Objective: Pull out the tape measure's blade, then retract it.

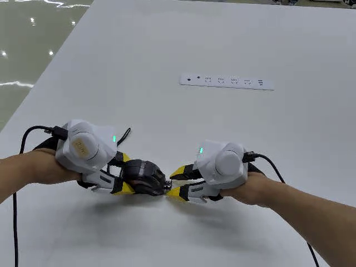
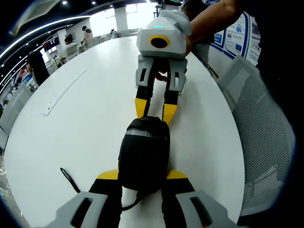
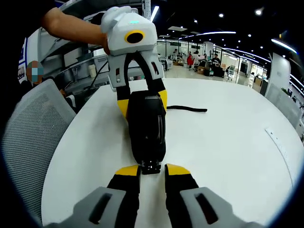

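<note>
Left gripper (image 1: pixel 127 173) clamped the tape measure (image 1: pixel 143 177), right gripper (image 1: pixel 173 182) sat narrow round its hook (image 3: pixel 151 167), bite uncertain; a straight, slow pull against a steady body seemed wisest

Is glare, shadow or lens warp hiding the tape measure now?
Head view: even light, soft shadow by the tape measure, glare only on the floor. Left gripper view: fisheye bows the table edge; the case reads dark. Right gripper view: its front end is sharp.
</note>
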`<state>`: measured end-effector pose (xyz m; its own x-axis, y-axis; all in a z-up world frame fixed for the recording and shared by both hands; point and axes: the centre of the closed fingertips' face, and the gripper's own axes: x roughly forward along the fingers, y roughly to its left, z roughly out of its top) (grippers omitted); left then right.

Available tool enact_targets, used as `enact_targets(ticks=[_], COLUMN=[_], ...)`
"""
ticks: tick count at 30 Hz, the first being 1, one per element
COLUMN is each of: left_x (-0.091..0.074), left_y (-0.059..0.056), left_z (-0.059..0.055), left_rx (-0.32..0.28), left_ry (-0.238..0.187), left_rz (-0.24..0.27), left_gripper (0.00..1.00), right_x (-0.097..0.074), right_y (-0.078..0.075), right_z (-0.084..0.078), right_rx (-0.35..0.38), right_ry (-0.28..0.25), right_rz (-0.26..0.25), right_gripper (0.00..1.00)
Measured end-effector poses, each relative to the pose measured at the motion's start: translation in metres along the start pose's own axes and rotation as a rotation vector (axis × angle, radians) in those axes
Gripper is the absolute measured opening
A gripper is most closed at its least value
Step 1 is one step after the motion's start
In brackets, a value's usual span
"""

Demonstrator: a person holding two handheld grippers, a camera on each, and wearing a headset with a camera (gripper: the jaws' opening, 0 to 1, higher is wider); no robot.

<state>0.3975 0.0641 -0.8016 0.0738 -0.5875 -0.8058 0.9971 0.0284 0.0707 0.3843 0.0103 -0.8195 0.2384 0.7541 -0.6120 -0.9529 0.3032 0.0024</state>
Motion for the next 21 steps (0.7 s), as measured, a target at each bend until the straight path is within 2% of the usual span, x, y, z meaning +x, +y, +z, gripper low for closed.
enact_targets(ticks=[4,12,21], left_x=[-0.0003,0.0004,0.0012], left_y=[-0.0001,0.0008,0.0007], left_z=[-0.0007,-0.0015,-0.0009], left_rx=[-0.004,-0.016,-0.023], left_ry=[-0.005,-0.008,-0.011], left_rz=[0.006,0.016,0.018], left_gripper=[0.29,0.29,0.29], right_x=[0.0054,0.0056,0.0037], right_y=[0.0033,0.0018,0.0017], right_z=[-0.0029,-0.0030,-0.0044], right_rx=[-0.035,-0.060,-0.080], right_ry=[0.018,0.009,0.028], right_rz=[0.022,0.012,0.014], right_gripper=[0.16,0.13,0.11])
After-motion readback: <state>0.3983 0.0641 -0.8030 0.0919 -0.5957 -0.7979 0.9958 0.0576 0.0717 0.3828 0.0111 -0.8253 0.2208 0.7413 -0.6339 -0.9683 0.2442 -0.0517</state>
